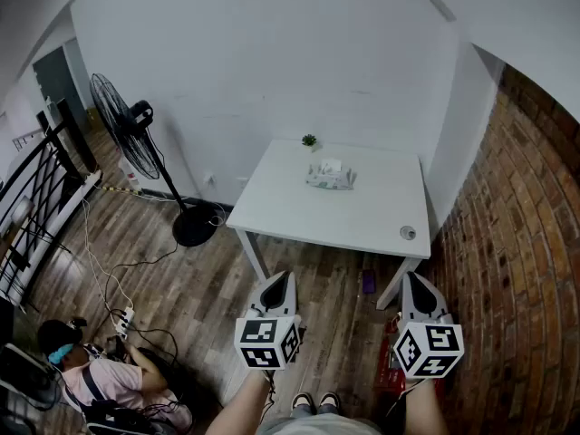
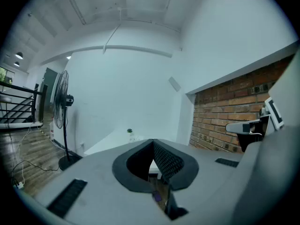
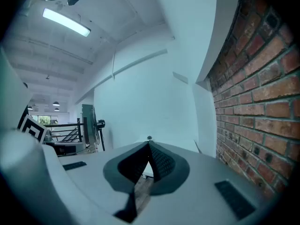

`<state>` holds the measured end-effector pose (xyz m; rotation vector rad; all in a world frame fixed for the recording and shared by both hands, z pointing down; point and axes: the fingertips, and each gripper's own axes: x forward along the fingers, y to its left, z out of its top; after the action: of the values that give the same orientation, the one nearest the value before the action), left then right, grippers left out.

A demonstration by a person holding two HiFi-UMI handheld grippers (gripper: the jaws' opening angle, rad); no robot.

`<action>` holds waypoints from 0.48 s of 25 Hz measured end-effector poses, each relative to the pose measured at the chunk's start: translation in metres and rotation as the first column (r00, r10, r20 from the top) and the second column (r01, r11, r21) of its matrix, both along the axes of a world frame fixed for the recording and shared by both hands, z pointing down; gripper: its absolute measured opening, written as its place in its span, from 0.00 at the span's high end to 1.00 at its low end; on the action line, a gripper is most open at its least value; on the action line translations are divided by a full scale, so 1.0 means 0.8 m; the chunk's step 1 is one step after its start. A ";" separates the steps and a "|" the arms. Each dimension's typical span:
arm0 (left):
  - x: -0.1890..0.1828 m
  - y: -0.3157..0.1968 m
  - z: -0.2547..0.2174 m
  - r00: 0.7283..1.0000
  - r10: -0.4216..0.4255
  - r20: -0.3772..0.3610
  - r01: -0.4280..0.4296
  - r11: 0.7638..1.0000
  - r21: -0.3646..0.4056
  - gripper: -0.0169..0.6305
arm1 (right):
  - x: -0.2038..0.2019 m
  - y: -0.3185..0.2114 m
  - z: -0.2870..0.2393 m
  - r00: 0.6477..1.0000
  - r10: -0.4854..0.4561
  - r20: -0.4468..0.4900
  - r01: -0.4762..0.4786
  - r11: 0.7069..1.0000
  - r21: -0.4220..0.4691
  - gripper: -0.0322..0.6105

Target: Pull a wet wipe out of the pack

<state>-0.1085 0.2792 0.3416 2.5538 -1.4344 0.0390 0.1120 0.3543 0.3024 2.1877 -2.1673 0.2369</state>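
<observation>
While the left gripper and right gripper sit pinched closed on nothing, well back from the wipe pack, it's pre-approach; next up, probably stepping to the table.

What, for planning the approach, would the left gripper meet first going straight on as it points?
Probably the white table, at its near edge; the left gripper is well short of the wipe pack. Depth unclear.

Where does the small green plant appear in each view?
Head view: plant on the white table's far edge, upper centre.
Left gripper view: plant left of centre, lower half.
Right gripper view: plant at centre, lower half.
Shared landmark: the standing fan, left of the plant everywhere.
</observation>
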 end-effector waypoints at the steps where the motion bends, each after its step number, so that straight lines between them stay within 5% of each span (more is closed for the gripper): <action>1: 0.000 0.000 0.000 1.000 0.001 0.001 -0.001 1.000 0.001 0.97 | -0.001 0.001 0.001 1.000 0.000 -0.002 0.000 1.000 -0.001 0.95; 12: -0.008 0.005 0.005 1.000 -0.007 -0.002 0.007 1.000 -0.005 0.97 | -0.010 0.005 0.008 1.000 -0.013 0.028 0.014 1.000 -0.009 0.95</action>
<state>-0.1149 0.2833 0.3453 2.5442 -1.4407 0.0380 0.1042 0.3586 0.3086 2.1769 -2.1898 0.2784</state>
